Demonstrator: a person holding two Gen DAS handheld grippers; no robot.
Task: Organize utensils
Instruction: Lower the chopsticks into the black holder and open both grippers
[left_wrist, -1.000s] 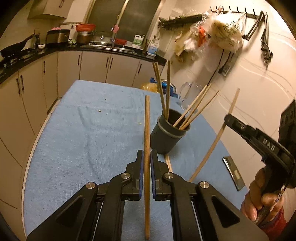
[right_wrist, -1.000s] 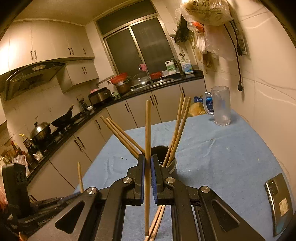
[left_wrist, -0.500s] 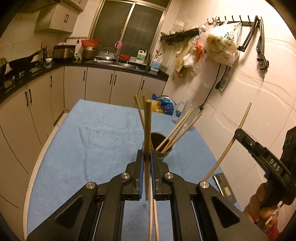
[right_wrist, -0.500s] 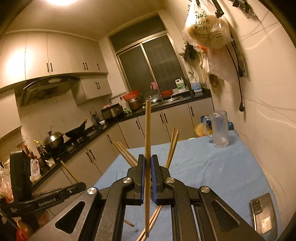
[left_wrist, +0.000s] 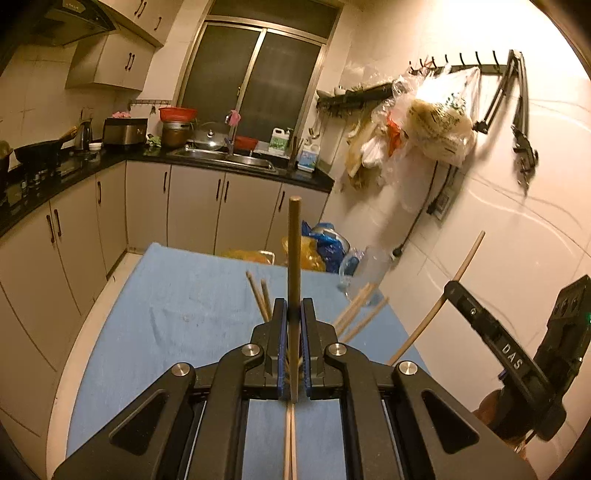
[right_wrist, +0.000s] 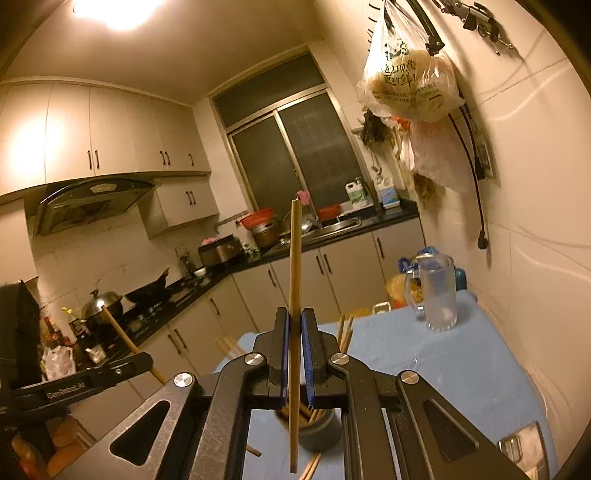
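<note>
My left gripper (left_wrist: 294, 314) is shut on a wooden chopstick (left_wrist: 294, 251) that stands upright between its pads. Behind its fingers, several chopsticks (left_wrist: 360, 314) fan up from a holder that is hidden in this view. My right gripper (right_wrist: 294, 325) is shut on a second chopstick (right_wrist: 294, 266), also upright. The dark grey holder (right_wrist: 321, 428) with several chopsticks sits just below and behind it on the blue cloth. Each gripper shows in the other's view: the right gripper (left_wrist: 448, 291) with its slanted chopstick (left_wrist: 469, 254), the left gripper (right_wrist: 144, 362) with its own chopstick (right_wrist: 118, 332).
The table (left_wrist: 166, 314) wears a blue cloth. Loose chopsticks (left_wrist: 290, 443) lie on it under the left gripper. A glass mug (right_wrist: 436, 291) stands at the far right by the wall, a phone (right_wrist: 524, 446) lies near the right edge. Bags (left_wrist: 436, 125) hang on the wall.
Both grippers have risen with their chopsticks and tilted up. The holder has dropped in both views and now sits behind the fingers; more of the kitchen wall and ceiling shows.
</note>
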